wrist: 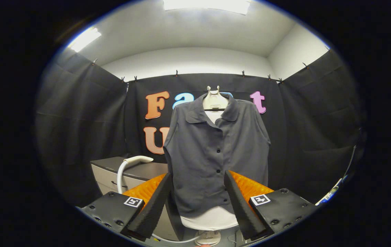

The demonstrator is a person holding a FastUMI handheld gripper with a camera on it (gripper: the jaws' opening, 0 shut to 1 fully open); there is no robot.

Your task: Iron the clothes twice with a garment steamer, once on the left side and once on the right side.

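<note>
A dark grey buttoned shirt (212,154) hangs upright on a white dress form (215,99) straight ahead of me, its hem showing the form's white base (209,218). The white garment steamer head (139,160) lies on a grey cabinet (126,171) to the left of the shirt, with its white hose (119,178) curving down the cabinet's front. My gripper (198,178) is open, the fingers spread wide with nothing between them. The shirt's lower half shows beyond the gap. The steamer head is ahead and to the left of the left finger.
Black cloth walls close the booth on the left, back and right. The form's stand (208,237) rests low between my fingers, with the hose running past it. Some coloured items (331,193) sit low at the right wall.
</note>
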